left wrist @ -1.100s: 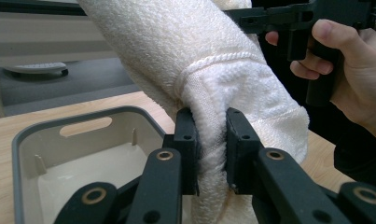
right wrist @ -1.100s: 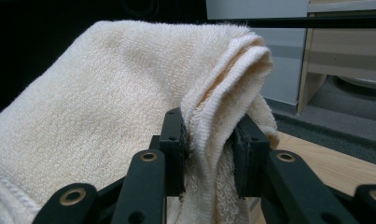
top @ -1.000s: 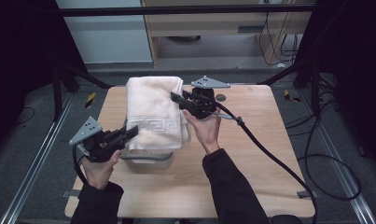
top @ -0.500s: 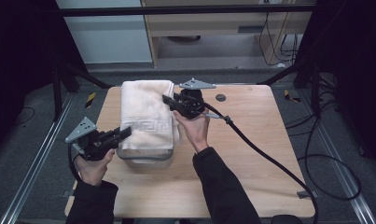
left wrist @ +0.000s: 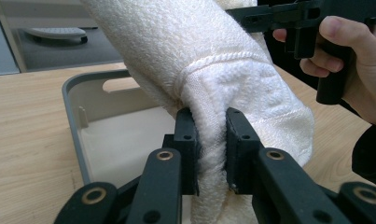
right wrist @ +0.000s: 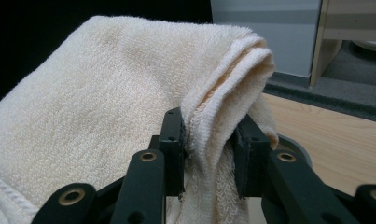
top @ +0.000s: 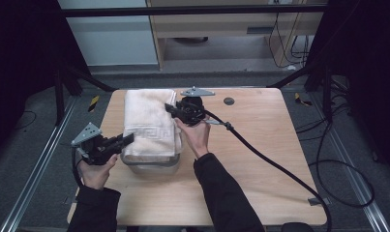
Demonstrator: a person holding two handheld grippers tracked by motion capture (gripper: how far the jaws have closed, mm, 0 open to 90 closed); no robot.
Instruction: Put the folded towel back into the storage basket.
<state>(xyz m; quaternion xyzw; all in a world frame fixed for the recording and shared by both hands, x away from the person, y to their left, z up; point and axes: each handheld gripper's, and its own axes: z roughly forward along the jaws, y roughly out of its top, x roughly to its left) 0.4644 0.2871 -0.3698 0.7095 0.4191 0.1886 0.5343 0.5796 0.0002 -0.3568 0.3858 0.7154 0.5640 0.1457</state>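
Now both grippers' fingers pinch opposite edges of the towel (top: 149, 121) above the grey bin (left wrist: 78, 116).

High view: fixed above the person's side of the counter (top: 260, 164), facing forward and down, far enough to take in the whole top and floor around it; left gripper view: rides low behind its own jaws, very close on the towel (left wrist: 232, 93), looking across the grey bin (left wrist: 76, 126) toward the right hand-held gripper (left wrist: 311, 18). Right gripper view: likewise close on the towel (right wrist: 106, 102), facing the counter's far side; all three share the towel.
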